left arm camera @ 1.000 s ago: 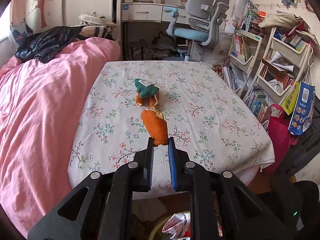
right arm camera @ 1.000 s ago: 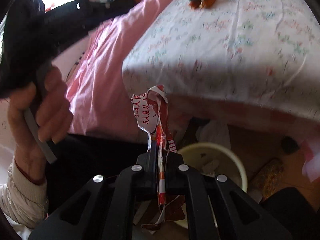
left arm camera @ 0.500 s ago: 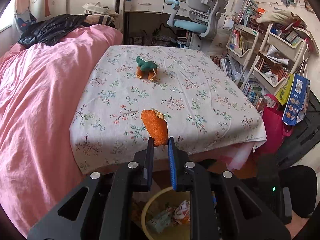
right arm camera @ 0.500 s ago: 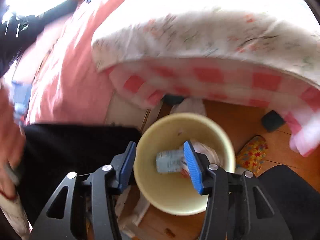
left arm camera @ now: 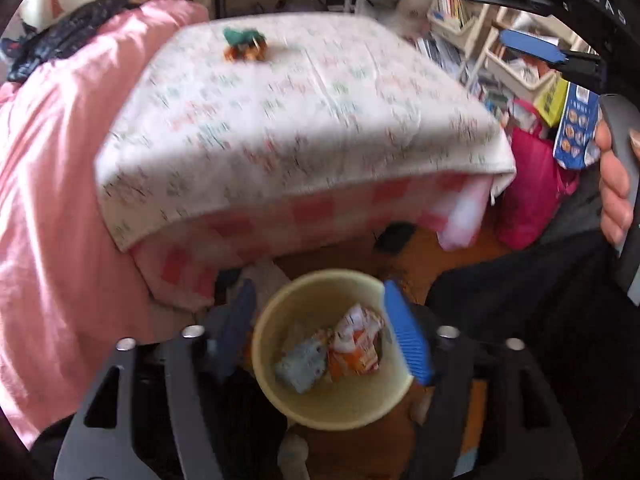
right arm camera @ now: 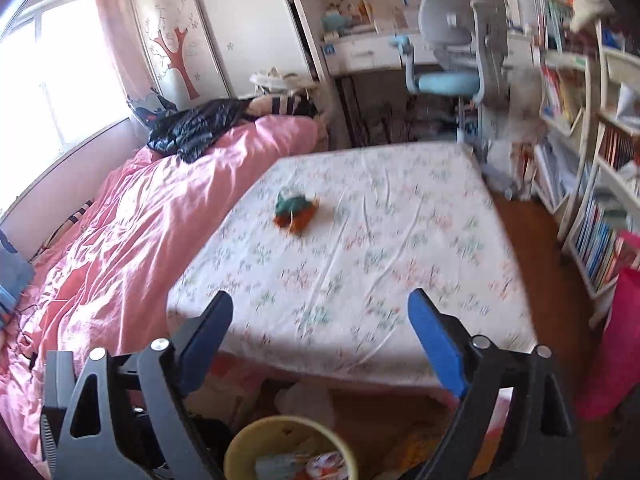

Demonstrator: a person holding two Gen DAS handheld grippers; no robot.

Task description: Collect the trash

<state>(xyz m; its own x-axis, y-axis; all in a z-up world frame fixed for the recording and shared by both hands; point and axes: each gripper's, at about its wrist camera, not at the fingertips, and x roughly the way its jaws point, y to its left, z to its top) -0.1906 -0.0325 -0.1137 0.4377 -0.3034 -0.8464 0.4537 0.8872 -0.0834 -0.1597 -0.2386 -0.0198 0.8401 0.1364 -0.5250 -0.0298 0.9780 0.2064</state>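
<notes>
My left gripper (left arm camera: 324, 332) points down over the yellow bin (left arm camera: 276, 396) on the floor by the table's front edge. Its jaws are opening and nothing is between them. In the bin lie an orange and white wrapper (left arm camera: 356, 346) and a grey-blue packet (left arm camera: 300, 364). A green and orange bit of trash (left arm camera: 244, 44) lies on the floral-cloth table (left arm camera: 300, 128), also seen from the right wrist as green and orange trash (right arm camera: 294, 210). My right gripper (right arm camera: 320, 332) is raised over the table's near edge, its jaws opening and empty, with the bin (right arm camera: 240, 446) below.
A pink bed (right arm camera: 120, 240) runs along the table's left side. Bookshelves (right arm camera: 600, 220) and a pink bag (left arm camera: 532, 184) stand on the right, a desk chair (right arm camera: 456, 60) behind. A hand (left arm camera: 616, 188) holds the right gripper's handle at the left wrist view's right edge.
The left gripper moved back off the table and down over the bin, then opened; the orange piece it held is gone from its jaws. The right gripper let go of the wrapper, opened and rose.
</notes>
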